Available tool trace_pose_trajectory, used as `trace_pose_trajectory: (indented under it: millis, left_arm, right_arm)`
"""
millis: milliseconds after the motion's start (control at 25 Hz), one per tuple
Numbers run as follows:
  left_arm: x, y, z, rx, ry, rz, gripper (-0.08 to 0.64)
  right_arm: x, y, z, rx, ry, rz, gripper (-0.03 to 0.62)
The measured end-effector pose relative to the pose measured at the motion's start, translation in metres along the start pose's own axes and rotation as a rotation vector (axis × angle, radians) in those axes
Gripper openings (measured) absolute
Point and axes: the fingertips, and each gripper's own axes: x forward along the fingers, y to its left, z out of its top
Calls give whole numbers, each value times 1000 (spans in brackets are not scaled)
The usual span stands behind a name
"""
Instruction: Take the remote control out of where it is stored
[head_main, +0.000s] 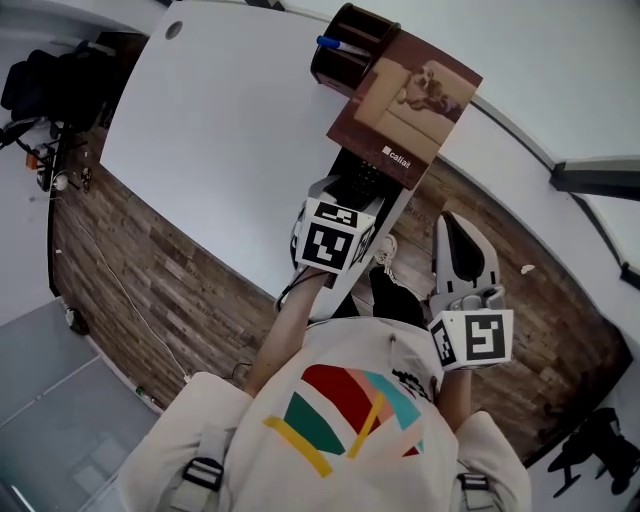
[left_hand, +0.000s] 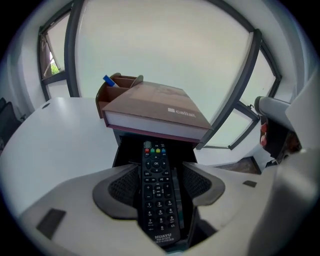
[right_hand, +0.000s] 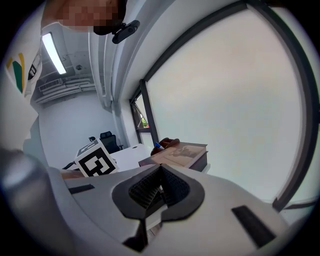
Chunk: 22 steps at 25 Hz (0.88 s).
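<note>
A black remote control (left_hand: 157, 192) with coloured buttons lies lengthwise in an open dark drawer (left_hand: 124, 150) under the white table's edge. My left gripper (left_hand: 160, 176) reaches into the drawer with its jaws wide apart. The remote sits between its pads (left_hand: 124, 186), and I see no firm squeeze on it. In the head view the left gripper (head_main: 352, 190) hangs over the drawer, just below a brown book (head_main: 405, 105). My right gripper (head_main: 453, 225) stays off to the right above the floor; its pads (right_hand: 150, 187) meet, holding nothing.
The brown book (left_hand: 150, 112) overhangs the table edge right above the drawer. Behind it stands a dark brown pen holder (head_main: 350, 45) with a blue pen. The white table (head_main: 220, 130) spreads to the left. Wood flooring and a cable lie below.
</note>
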Motion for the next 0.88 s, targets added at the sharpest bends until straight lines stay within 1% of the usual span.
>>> trace_pose_trajectory:
  millis: [80, 240, 360, 520, 680, 880]
  left_arm:
    - [6, 2, -2, 3, 24, 6, 261]
    - [15, 3, -12, -13, 92, 18, 261]
    - [23, 7, -18, 4, 141, 64, 259]
    - [25, 8, -20, 18, 170, 75, 259]
    - [26, 7, -21, 53, 194, 92, 259]
    - [26, 8, -21, 52, 205, 97, 258]
  right_arm:
    - [0, -6, -3, 11, 8, -6, 2]
    - [3, -20, -13, 33, 29, -9, 2]
    - [4, -26, -20, 59, 34, -19, 2]
    - [2, -32, -28, 87, 41, -24, 2]
    - [3, -35, -36, 96, 55, -23, 2]
    - [4, -35, -36, 98, 53, -23, 2]
